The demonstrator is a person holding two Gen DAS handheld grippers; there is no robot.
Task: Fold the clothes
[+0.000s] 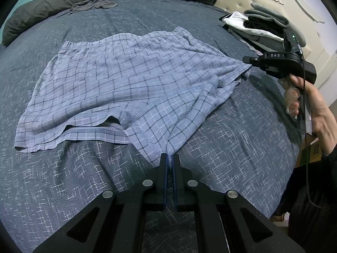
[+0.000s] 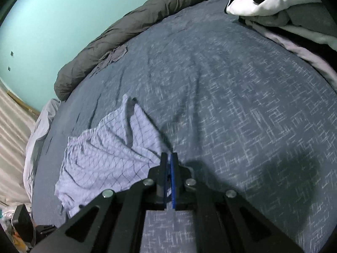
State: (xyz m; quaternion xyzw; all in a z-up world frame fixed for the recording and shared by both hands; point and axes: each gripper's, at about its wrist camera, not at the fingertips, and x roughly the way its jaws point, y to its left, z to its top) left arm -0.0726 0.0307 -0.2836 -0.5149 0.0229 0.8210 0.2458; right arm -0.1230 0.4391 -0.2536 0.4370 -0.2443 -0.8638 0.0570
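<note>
Checked shorts (image 1: 130, 80) lie mid-bed (image 1: 231, 147). Left gripper (image 1: 169, 158) pinches a leg hem; right gripper (image 2: 169, 158) is clamped on the opposite corner. Risk: uneven pull bunches fabric, or thin hem slips free.

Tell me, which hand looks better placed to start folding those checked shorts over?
Probably left. The left gripper pinches the near leg hem of the checked shorts, ready to carry it toward the waistband. The right gripper pinches a side corner.
</note>
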